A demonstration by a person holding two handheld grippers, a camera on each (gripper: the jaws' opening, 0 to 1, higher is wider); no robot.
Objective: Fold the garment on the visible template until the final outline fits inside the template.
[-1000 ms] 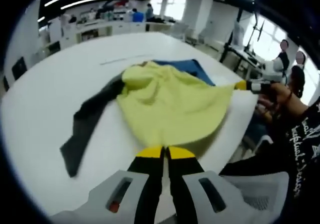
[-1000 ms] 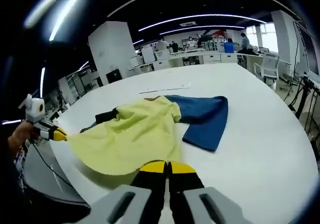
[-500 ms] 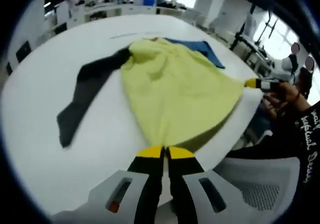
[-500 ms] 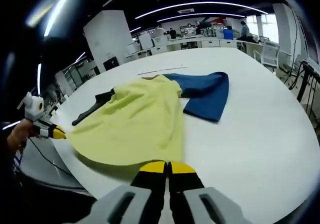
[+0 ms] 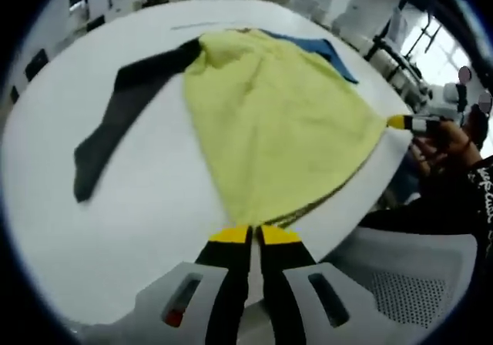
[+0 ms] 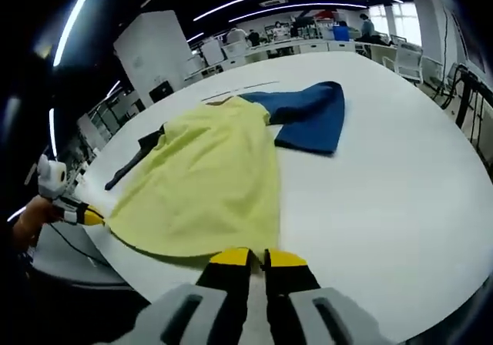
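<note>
A long-sleeved garment with a yellow body (image 5: 277,129) lies spread on the white table (image 5: 146,214). Its dark grey sleeve (image 5: 115,122) stretches to one side and its blue sleeve (image 5: 323,48) to the other. My left gripper (image 5: 250,236) is shut on the yellow hem at the table's near edge. My right gripper (image 5: 400,122), held by a hand (image 5: 443,141), pinches the hem's other corner. In the right gripper view the yellow body (image 6: 208,183), blue sleeve (image 6: 312,114) and grey sleeve (image 6: 135,160) lie flat. My right gripper (image 6: 258,259) is shut on the hem, with my left gripper (image 6: 85,216) at the far corner.
A thin pale line (image 6: 239,89) marks the table just beyond the collar. A grey mesh chair (image 5: 400,283) stands close under the near table edge. Desks, chairs and people fill the room behind. Bare white tabletop (image 6: 400,175) lies to the right of the blue sleeve.
The garment has been drawn toward the near table edge and now lies flatter. Both sleeves have straightened out. Both grippers keep their hold on the hem.
</note>
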